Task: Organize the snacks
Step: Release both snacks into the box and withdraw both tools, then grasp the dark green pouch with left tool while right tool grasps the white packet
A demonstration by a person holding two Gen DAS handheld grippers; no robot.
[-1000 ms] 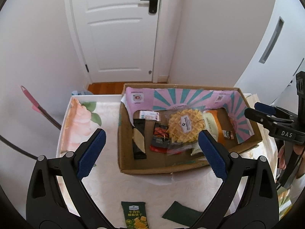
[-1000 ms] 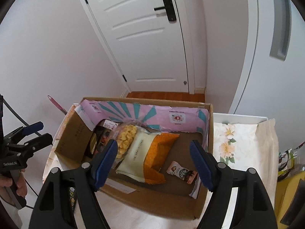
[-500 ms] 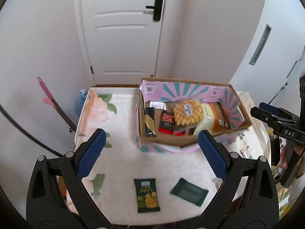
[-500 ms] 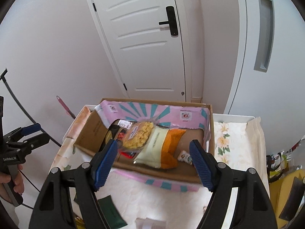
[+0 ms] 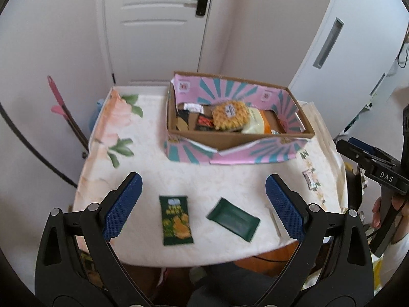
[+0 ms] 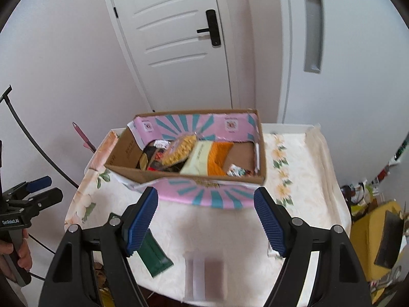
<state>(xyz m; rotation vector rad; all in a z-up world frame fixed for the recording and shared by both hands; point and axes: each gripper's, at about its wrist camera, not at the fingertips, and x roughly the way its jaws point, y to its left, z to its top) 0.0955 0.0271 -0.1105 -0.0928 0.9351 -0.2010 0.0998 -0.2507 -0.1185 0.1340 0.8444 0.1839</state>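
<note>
Most of the snacks already sit in the brown cardboard box with the pink and teal striped paper (image 5: 231,140), which stands at the far side of the surface with the flowery white cloth (image 5: 153,179). Inside it a round yellow waffle in a clear wrapper (image 5: 230,116) lies on top of the other packs. Some snacks are not put away yet. A green packet with yellow chips printed on it (image 5: 176,221) lies flat near the front edge of the surface. Just beside it, to the right, lies a plain dark green flat packet (image 5: 232,218), turned at a slant. So the step in hand looks like picking up the next loose snack.

The left hand-held gripper (image 5: 203,204) hangs above the front edge, tipped down, and its blue pads are wide apart with nothing between them. The chip packet and the dark green packet both show between its pads. The right hand-held gripper (image 6: 205,222) is also spread wide and holds nothing. It is above the front of the surface and points toward the box. A blurry pale packet (image 6: 205,278) lies below it, too fuzzy to name.

Next, I think one gripper must go down over a loose packet, pinch it and carry it to the box. The packets are thin and flat, so they may be hard to pinch.
</note>
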